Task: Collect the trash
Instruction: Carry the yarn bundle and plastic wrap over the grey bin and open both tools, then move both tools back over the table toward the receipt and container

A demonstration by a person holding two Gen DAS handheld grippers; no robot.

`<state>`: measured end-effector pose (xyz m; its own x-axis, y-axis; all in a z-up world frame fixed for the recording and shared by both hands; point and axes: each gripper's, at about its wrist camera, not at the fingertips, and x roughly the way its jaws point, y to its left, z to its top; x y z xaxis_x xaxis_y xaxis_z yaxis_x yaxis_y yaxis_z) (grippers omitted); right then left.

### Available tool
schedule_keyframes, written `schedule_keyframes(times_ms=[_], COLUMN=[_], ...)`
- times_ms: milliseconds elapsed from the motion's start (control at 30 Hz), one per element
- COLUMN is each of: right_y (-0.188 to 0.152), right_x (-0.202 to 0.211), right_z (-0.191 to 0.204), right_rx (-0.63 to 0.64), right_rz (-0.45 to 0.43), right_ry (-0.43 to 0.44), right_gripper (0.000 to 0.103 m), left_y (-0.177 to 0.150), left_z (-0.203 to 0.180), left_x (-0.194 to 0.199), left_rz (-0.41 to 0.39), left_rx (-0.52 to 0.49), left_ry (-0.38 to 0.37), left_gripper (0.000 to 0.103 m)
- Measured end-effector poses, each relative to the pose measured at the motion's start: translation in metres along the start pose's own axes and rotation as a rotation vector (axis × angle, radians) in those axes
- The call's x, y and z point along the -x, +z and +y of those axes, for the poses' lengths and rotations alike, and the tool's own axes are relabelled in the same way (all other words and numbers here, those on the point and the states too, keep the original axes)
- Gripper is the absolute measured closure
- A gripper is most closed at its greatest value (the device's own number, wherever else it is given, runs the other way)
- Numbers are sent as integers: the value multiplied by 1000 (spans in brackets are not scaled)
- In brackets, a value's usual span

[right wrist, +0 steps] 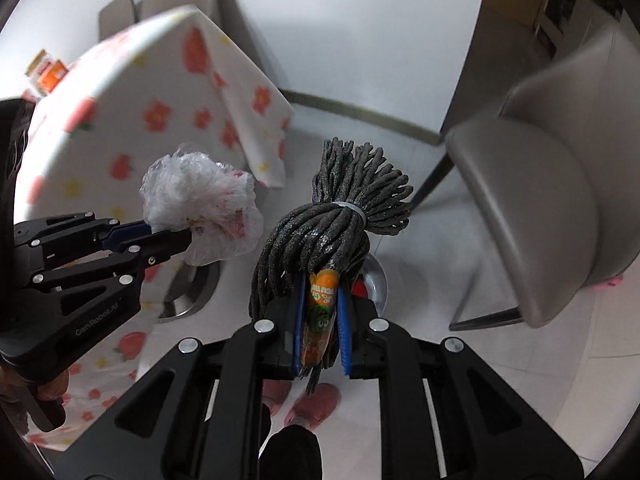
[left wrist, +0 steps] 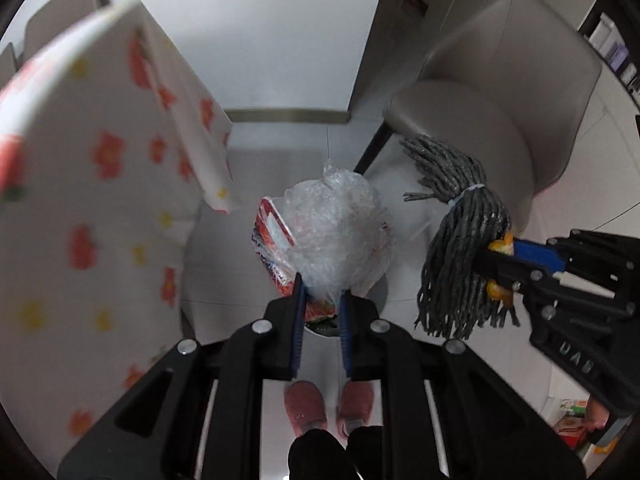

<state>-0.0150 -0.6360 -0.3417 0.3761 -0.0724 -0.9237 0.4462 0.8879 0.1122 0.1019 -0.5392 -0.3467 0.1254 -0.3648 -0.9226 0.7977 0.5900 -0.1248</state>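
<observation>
My left gripper [left wrist: 323, 298] is shut on a crumpled clear plastic bag [left wrist: 338, 232] with a red wrapper [left wrist: 276, 236] inside it, held above the floor. It also shows in the right wrist view [right wrist: 188, 236] with the bag [right wrist: 200, 208]. My right gripper [right wrist: 322, 300] is shut on an orange snack wrapper [right wrist: 320, 312] and a bundle of grey cord [right wrist: 340, 216]. The bundle shows in the left wrist view [left wrist: 460, 240] too. A round metal bin [right wrist: 376, 280] with something red in it stands on the floor, partly hidden below both grippers.
A table with a flowered cloth [left wrist: 100, 180] stands at the left, its round metal base [right wrist: 196, 288] on the floor. A grey chair [left wrist: 500, 100] stands at the right. An orange box [right wrist: 52, 72] lies on the table. My pink slippers [left wrist: 304, 408] show below.
</observation>
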Motion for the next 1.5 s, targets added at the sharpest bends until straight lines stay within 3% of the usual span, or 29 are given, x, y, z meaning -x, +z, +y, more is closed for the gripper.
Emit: schedule_keyframes(times_ms=[233,333,433,567,867,900,967,1100,1267,1400,1500], right_y=[-29,-41,-50,-56,-55,-56,-57,-61,-57,-47,-37], right_x=[-120,-159,-186,-202,-188,-185,-177,-162,-131,-92,-53], right_z=[-29,-35,-37,-42,-57,-57,-61,-65,-61,-48,-32], right_rx=[-61,-64,-53,-72,-110,-108,-108,-122,-131,-119,-91], right_rz=[64,86,111,119,107,105,99,93,85,69,51], right_ry=[5,25,35,42,17,8,-8,-27,-40,-30,-9], right_gripper=[86,79,69,46,46,46,46,46,46,46,46], left_y=[-15,-22,-30,-34,-31,-31,-31,-29,-23,-17,-15], left_z=[12,11,13,14,-1,-4,-9,-14,-17,-13,-7], left_x=[-120,-156,-176,-190,-201,-202,-203,-193,-162,-113,-63], left_rz=[59,84,98,118,126,131,136,123,111,88,45], left_rx=[-11,-17,-20,-33,-89,-96,-98,-107,-109,-94,-57], left_ry=[-8,0,10,14,-16,-16,-20,-18,-16,-4,27], left_gripper=[88,87,87,87,84,81,61,55,55,54,40])
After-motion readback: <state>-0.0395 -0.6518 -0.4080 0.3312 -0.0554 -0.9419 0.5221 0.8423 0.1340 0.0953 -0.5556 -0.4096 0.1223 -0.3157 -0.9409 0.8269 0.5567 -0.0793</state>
